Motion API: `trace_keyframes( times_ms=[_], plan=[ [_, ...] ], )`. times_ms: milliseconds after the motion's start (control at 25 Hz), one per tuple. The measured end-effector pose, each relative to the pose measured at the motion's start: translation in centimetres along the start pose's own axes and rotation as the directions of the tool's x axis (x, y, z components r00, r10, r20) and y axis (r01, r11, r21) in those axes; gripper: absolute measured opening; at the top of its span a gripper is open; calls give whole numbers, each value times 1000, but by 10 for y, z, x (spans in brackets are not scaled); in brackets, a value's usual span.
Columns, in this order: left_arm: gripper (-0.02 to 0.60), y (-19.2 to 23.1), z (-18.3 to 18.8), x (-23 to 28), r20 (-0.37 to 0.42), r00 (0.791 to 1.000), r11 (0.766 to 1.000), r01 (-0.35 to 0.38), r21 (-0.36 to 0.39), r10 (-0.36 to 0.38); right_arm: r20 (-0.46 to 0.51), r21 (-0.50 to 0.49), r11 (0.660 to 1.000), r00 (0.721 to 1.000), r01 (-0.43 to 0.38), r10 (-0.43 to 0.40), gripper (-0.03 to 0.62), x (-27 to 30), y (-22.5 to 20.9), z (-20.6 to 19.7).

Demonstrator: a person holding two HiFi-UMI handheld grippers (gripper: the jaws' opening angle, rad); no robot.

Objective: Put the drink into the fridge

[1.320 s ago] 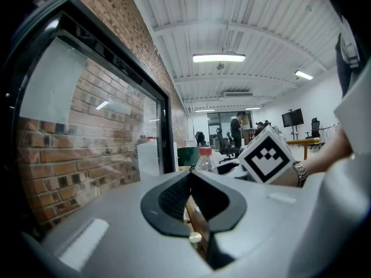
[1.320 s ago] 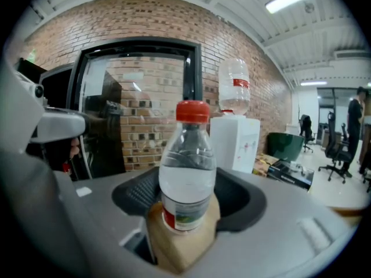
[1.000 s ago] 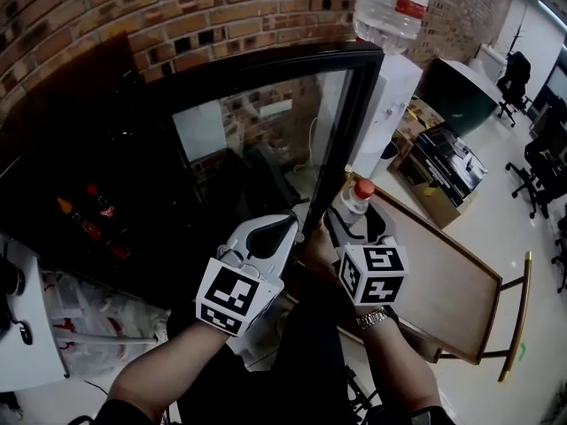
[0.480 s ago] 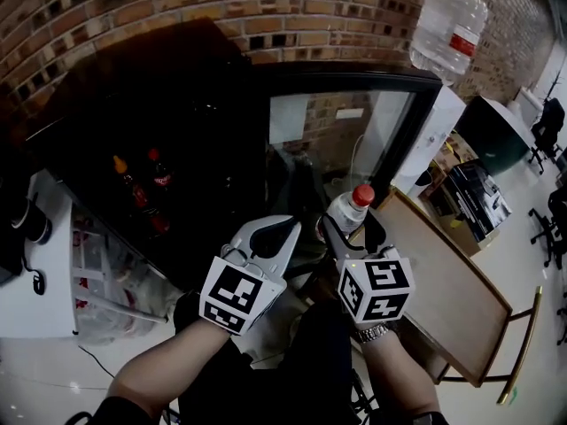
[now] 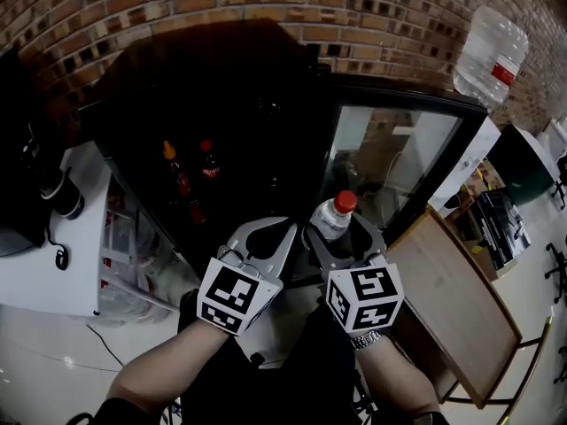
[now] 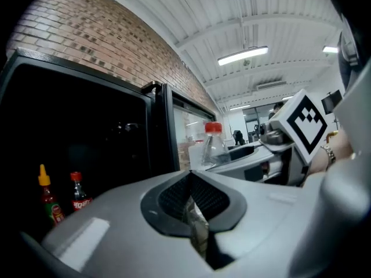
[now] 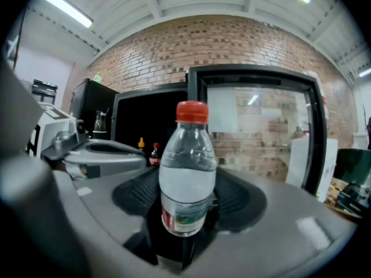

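Observation:
A clear water bottle [image 5: 332, 218] with a red cap stands upright between the jaws of my right gripper [image 5: 341, 230], which is shut on its lower body. The right gripper view shows the bottle [image 7: 187, 178] held in that gripper [image 7: 188, 206] in front of the black fridge [image 7: 148, 117]. The fridge [image 5: 239, 122] is open, its glass door [image 5: 394, 162] swung out to the right. My left gripper [image 5: 266, 230] hovers beside the right one, shut, tips together [image 6: 190, 181], and holds nothing that I can see. The bottle [image 6: 213, 146] shows to its right.
Two small bottles, one yellow-capped [image 5: 170, 162] and one red-capped [image 5: 208, 162], stand inside the dark fridge. A white cabinet [image 5: 44, 246] flanks it on the left. A water dispenser with a big jug [image 5: 490, 56] stands behind the door. A wooden table [image 5: 461, 299] is at the right.
The view has swung left, so the open fridge interior and its two bottles now lie ahead of both grippers. The right gripper still holds the bottle; the door now lies to the right.

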State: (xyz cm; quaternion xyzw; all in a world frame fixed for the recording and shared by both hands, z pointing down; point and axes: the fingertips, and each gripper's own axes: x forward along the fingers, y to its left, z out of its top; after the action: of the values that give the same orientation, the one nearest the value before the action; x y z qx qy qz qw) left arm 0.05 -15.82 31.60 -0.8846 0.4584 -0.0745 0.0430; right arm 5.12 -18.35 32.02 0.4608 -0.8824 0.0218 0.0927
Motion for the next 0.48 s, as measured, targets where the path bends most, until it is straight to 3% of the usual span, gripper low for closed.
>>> trace_keyframes(
  times_ms=[480],
  plan=[
    [5, 69, -20, -63, -33, 986, 987, -162, -16, 161, -10, -43, 988, 989, -146, 146, 291, 59, 81, 7]
  ],
)
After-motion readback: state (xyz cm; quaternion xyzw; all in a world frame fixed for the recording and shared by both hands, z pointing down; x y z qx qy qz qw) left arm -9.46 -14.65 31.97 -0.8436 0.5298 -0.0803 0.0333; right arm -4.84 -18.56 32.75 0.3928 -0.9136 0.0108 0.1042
